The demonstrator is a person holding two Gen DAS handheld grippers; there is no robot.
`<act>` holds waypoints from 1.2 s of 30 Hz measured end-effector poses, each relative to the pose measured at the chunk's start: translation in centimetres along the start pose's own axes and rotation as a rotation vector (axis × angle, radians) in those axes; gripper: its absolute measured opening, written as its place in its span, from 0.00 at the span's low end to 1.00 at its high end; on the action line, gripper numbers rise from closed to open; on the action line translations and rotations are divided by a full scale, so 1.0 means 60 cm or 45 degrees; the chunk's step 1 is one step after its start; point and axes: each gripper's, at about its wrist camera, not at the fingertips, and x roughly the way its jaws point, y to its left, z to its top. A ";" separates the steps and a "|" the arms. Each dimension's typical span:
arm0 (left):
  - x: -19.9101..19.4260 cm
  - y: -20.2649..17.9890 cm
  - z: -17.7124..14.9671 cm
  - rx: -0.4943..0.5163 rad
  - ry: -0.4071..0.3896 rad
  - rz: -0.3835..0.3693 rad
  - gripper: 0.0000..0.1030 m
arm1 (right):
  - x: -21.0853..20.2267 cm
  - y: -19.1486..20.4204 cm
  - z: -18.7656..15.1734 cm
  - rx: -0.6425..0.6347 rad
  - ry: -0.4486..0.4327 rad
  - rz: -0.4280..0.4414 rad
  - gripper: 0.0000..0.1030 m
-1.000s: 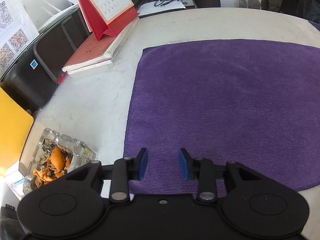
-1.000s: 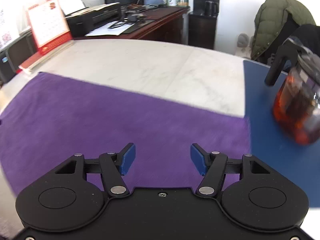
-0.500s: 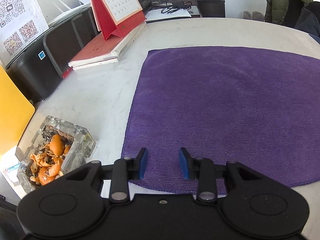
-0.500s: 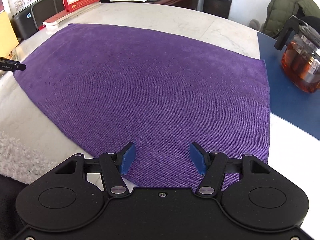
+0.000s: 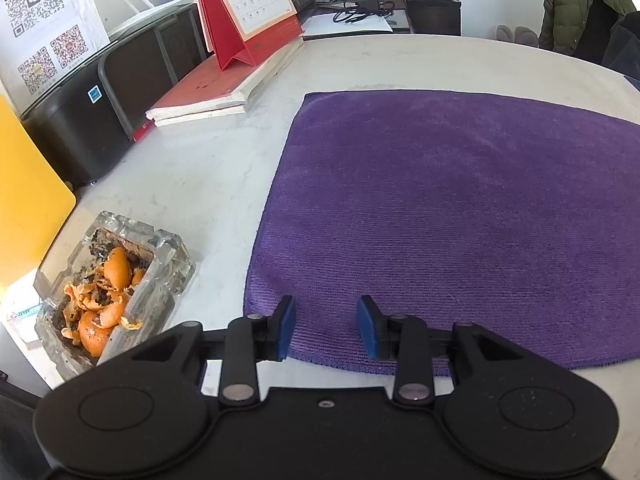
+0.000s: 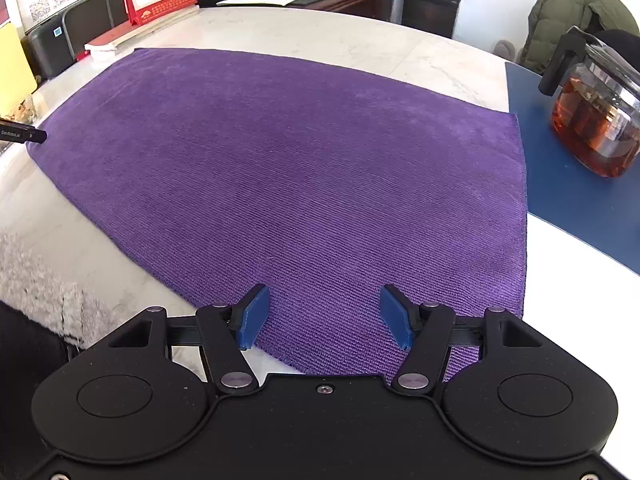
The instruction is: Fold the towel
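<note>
A purple towel [image 5: 460, 208] lies spread flat on the pale marble table [image 5: 192, 168]. In the left wrist view my left gripper [image 5: 326, 328] hovers over the towel's near left corner, its blue pads apart with nothing between them. The right wrist view shows the same towel [image 6: 288, 176] from its near right side. There my right gripper [image 6: 322, 318] stands open wider over the near edge close to the right corner, gripping nothing. A black tip of the left gripper [image 6: 24, 135] pokes in at the left edge of that view.
A glass ashtray [image 5: 108, 288] full of orange peel sits left of the towel. Red books [image 5: 216, 88] with a desk calendar [image 5: 244, 4] lie at the back left. A glass teapot [image 6: 596, 112] stands on a blue mat [image 6: 568, 184] right of the towel.
The right gripper drew back toward the near edge of the towel and now hangs over its near right part. The left gripper has pulled back slightly to the near left corner. Both jaws kept their widths.
</note>
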 end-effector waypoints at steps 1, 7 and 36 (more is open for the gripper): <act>0.000 0.000 0.000 -0.009 -0.001 0.001 0.31 | 0.000 0.000 -0.001 0.002 -0.003 0.000 0.59; -0.024 0.018 0.018 -0.122 -0.013 -0.063 0.31 | -0.013 -0.010 0.030 0.088 -0.044 0.076 0.60; -0.195 0.039 0.020 -0.574 -0.168 -0.073 0.82 | -0.165 0.035 0.381 0.516 -1.109 1.583 1.00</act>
